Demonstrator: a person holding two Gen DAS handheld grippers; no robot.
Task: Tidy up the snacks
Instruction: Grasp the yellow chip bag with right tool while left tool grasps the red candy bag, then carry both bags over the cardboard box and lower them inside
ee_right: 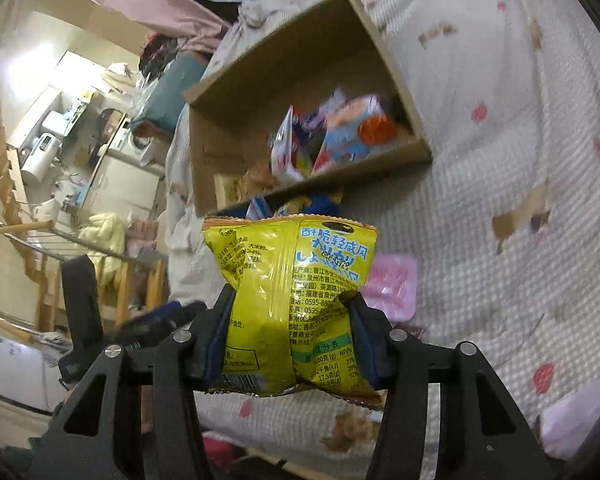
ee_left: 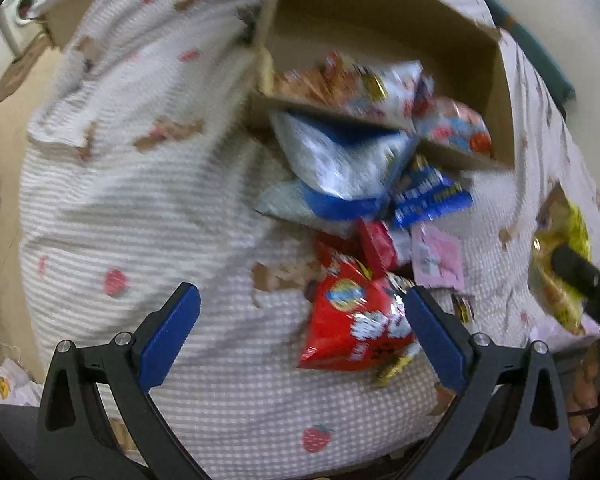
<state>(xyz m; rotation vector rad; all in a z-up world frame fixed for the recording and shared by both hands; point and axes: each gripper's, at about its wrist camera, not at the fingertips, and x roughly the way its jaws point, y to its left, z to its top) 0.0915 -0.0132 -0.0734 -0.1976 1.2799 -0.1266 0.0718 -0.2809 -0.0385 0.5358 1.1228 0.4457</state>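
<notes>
A cardboard box [ee_left: 500, 92] lies on a bed and holds a few snack packs [ee_left: 364, 80]. In front of it is a pile of snacks: a blue-and-white bag [ee_left: 340, 164], a blue packet [ee_left: 428, 196], a red bag [ee_left: 352, 320] and a pink sachet [ee_left: 438, 256]. My left gripper [ee_left: 300, 328] is open and empty, above the bedspread beside the red bag. My right gripper [ee_right: 290, 316] is shut on a yellow snack bag [ee_right: 288, 276], held above the bed before the box [ee_right: 284, 64]. That bag also shows at the right of the left wrist view [ee_left: 560, 264].
The bedspread [ee_left: 140, 200] is white-checked with strawberry and bear prints. A washing machine [ee_left: 20, 12] stands far left. The right wrist view shows shelves with appliances [ee_right: 48, 140] and a drying rack [ee_right: 28, 232] beside the bed, and a pink sachet [ee_right: 392, 284].
</notes>
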